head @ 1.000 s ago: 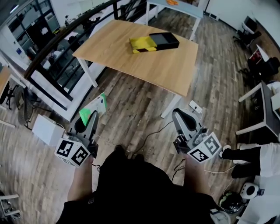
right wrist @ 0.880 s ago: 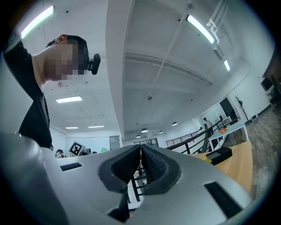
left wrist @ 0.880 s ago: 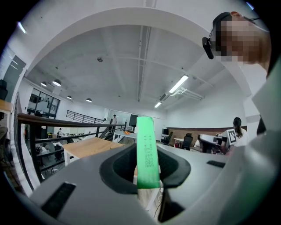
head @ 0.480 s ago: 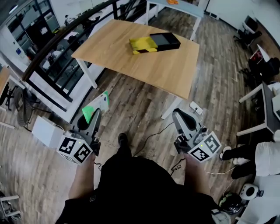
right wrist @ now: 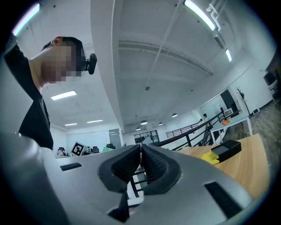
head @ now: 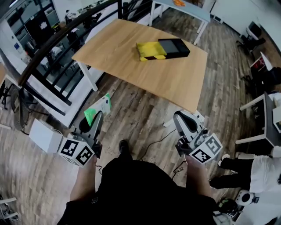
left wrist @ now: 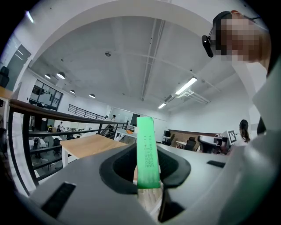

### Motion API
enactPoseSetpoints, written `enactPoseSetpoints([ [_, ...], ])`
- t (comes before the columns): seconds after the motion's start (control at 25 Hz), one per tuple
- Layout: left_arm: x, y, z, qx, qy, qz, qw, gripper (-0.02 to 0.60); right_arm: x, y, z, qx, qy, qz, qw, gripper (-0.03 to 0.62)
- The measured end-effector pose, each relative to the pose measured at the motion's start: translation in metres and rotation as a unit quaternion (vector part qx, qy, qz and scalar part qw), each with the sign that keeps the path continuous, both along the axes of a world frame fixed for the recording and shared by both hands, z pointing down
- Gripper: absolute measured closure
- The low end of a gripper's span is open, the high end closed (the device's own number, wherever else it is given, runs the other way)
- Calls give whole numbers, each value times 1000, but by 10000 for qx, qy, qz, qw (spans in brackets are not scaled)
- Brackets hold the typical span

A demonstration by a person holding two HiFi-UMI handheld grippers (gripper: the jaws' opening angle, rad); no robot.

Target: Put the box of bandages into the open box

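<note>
One bandage box (head: 98, 108) pinched in left gripper (head: 97, 118) jaws, right gripper (head: 179, 117) jaws pressed together, open box (head: 163, 49) on table (head: 131, 70)

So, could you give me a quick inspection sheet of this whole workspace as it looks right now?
Surface: wooden table, bare apart from the open box.
Job's things: open box, black and yellow, on the table; box of bandages, green and white, held off the table, not yet in.
Clutter: white box on the floor.
Grippers: left gripper shut on the box of bandages; right gripper shut, empty.
Cables: black cable trailing across the floor.
Surroundings: dark railing, another desk, a person at the right.
</note>
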State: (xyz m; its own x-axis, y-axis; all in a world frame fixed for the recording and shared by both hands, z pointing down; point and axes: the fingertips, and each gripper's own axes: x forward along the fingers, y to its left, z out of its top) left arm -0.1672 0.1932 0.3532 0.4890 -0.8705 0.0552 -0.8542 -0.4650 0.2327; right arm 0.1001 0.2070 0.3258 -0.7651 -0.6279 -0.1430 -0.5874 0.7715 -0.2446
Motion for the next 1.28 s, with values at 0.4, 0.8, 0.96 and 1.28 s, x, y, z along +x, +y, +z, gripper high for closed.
enactPoseSetpoints([
  [0.4, -70, -79, -4, 32, 126, 61, 9999, 489, -86, -87, -18, 1, 123, -154, 9998, 556],
  [0.8, -116, -111, -1, 133, 173, 166, 9996, 489, -119, -119, -26, -7, 97, 81, 9999, 556],
  [0.96, -120, -120, -6, 149, 226, 180, 9995, 489, -117, -125, -27, -43, 73, 200, 9998, 556],
  [1.28, -114, -144, -1, 133, 145, 227, 9995, 489, -104, -152, -17, -123, -140, 278, 9994, 556],
])
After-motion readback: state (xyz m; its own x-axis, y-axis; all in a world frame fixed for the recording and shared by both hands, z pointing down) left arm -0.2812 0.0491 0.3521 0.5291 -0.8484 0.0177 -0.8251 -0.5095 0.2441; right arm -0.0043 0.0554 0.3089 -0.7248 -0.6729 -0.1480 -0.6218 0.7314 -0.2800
